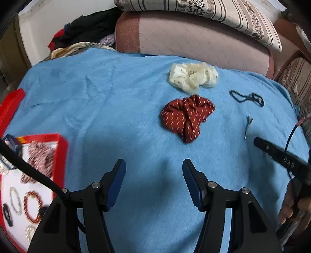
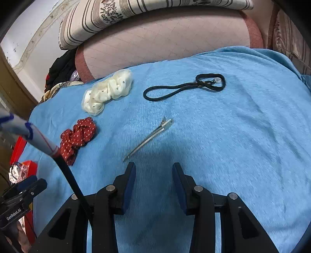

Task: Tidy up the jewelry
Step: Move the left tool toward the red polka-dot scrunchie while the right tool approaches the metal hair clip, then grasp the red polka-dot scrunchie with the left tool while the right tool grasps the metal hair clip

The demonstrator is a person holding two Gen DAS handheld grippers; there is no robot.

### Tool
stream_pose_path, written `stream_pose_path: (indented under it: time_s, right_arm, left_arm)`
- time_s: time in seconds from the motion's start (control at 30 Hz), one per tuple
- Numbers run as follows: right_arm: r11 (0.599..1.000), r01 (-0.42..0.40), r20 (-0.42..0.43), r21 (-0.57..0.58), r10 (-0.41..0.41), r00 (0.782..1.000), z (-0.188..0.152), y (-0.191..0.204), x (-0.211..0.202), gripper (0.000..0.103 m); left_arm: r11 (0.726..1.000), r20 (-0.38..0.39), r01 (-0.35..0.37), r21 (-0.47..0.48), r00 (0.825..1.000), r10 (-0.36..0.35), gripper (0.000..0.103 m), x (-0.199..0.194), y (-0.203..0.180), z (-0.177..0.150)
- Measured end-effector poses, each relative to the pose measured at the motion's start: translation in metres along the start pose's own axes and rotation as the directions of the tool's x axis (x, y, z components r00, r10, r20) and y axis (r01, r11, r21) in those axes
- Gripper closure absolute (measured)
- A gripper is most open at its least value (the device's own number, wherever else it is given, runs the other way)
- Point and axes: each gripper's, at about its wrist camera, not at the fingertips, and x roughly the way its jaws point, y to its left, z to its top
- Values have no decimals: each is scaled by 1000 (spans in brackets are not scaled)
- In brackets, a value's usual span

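On the blue cloth (image 1: 116, 109) lie a dark red dotted scrunchie (image 1: 185, 118), a cream scrunchie (image 1: 192, 76), black hair ties (image 1: 246, 98) and a silver hair clip (image 1: 247, 126). My left gripper (image 1: 153, 165) is open and empty, hovering short of the red scrunchie. My right gripper (image 2: 153, 167) is open and empty, just short of the silver clip (image 2: 148, 139). The right wrist view also shows the red scrunchie (image 2: 77, 136), the cream scrunchie (image 2: 107, 91) and the black hair ties (image 2: 184, 87). The right gripper shows in the left wrist view at the right edge (image 1: 258, 141).
A red-rimmed white tray (image 1: 63, 155) at the left holds a patterned scrunchie (image 1: 39, 157), bead bracelets (image 1: 32, 202) and a black clip (image 1: 6, 214). A pink cushion (image 1: 194, 37) and a striped pillow (image 1: 223, 13) lie behind the cloth. Dark clothes (image 1: 87, 29) are piled at the back left.
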Motion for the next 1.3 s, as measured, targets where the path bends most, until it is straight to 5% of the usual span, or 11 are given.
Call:
stream_pose_path:
  time_s: [0.53,0.7,0.73,0.8,0.87,1.3]
  right_arm:
    - [1000,-15,17,-14,15,1000,22,7,25,60]
    - [998,34,24,-56,-33,999,26,18,32,61]
    - [995,58,30,-75,-56,998,26,22,34,61]
    - [989,94,36,-111,-91,995,25,28,36,84]
    - [986,104,32,-132,-101,994,25,30,37,99]
    - [996,47,46,-71,-43,998,-1,21,-26,99]
  left_arm:
    - [983,15,176,-52,984,-175,44,52,-15,41]
    - [989,-6,149,-19,989,-150,44,63,-29,38]
    - [990,-12,141,-8,990,-141,45,64,-31,37]
    - [993,-25,114,14,993,-114,87,65,-34,35]
    - [994,-37,109,19,993,-109,90,64,-35,34]
    - [998,41,63,28,997,-64,91,-19,-34,3]
